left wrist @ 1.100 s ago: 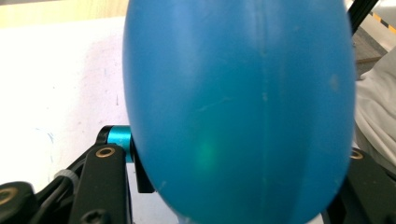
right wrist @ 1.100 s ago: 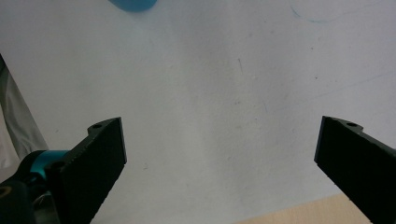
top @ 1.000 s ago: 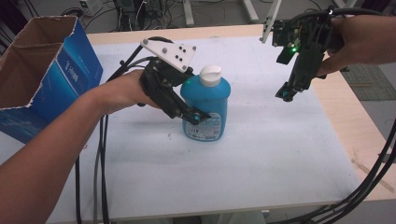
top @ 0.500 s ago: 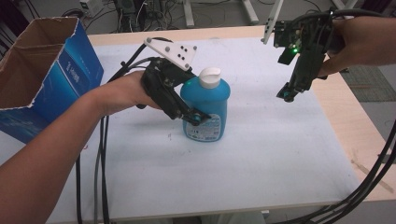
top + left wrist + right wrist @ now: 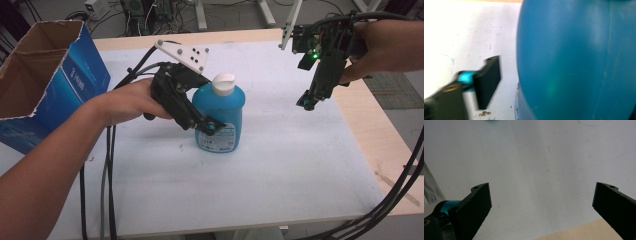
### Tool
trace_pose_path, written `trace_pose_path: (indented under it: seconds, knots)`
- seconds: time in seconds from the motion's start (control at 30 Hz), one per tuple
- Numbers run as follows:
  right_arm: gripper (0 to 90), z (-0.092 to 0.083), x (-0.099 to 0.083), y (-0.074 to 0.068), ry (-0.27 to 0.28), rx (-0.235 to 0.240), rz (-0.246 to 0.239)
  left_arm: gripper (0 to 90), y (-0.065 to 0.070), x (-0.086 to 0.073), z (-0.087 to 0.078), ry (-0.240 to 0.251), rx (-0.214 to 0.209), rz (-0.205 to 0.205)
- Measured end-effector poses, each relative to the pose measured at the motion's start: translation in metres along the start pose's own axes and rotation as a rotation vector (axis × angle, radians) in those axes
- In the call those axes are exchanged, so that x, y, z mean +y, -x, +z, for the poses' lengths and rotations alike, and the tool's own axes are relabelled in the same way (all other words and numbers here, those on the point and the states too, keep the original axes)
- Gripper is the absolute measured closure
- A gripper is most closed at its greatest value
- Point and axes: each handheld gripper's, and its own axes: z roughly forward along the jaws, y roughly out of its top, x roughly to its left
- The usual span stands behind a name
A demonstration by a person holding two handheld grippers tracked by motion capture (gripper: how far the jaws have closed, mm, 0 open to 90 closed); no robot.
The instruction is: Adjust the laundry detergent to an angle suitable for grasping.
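A blue plastic bottle [image 5: 222, 107] with a white cap [image 5: 223, 83] and a pale label stands upright on the white table cover [image 5: 280, 170]. My left gripper [image 5: 216, 125] reaches around its lower body from the left. Its jaws have just been opening. In the left gripper view a strip of table shows between the left finger [image 5: 487, 82] and the bottle [image 5: 574, 60], so the pads do not press on it. My right gripper [image 5: 306, 103] hangs above the table's right side, pointing down. Its jaws [image 5: 541, 205] stand wide open with nothing between them.
An open blue cardboard box [image 5: 45, 85] stands at the table's left edge. Black cables [image 5: 107, 190] trail from the left hand over the front edge, and more hang at the right [image 5: 400, 190]. Bare wood [image 5: 380, 145] borders the cover on the right.
The left gripper's near jaw has drawn slightly away from the bottle's side. Both hands and the bottle have kept their places.
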Motion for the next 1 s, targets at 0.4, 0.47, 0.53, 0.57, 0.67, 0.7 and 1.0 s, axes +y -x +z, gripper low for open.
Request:
trace_pose_path:
  seconds: [0.4, 0.47, 0.53, 0.57, 0.67, 0.7, 1.0]
  knots:
    - [1.5, 0.001, 0.001, 0.000, -0.010, 0.000, -0.003, 16.9, 0.002, 0.002, -0.005, -0.015, 0.016, 0.000]
    - [1.5, 0.001, 0.001, -0.001, -0.010, -0.001, 0.001, 16.9, 0.003, 0.003, -0.007, -0.007, 0.013, 0.002]
    - [1.5, 0.001, 0.000, -0.001, -0.009, -0.002, 0.002, 12.7, 0.005, 0.005, -0.008, -0.006, 0.036, 0.010]
    - [1.5, 0.001, 0.000, -0.001, -0.008, -0.002, -0.001, 4.5, 0.005, 0.006, -0.009, -0.004, 0.031, 0.009]
    - [1.5, 0.000, 0.000, -0.001, -0.005, -0.001, 0.004, 2.5, 0.007, 0.009, -0.015, -0.009, 0.060, 0.009]
    - [1.5, 0.000, 0.000, -0.001, -0.001, -0.001, 0.006, 2.5, 0.008, 0.010, -0.018, -0.009, 0.068, 0.006]
    - [1.5, -0.003, -0.004, -0.002, 0.012, -0.006, 0.003, 2.6, 0.019, 0.029, -0.061, -0.036, 0.120, 0.046]
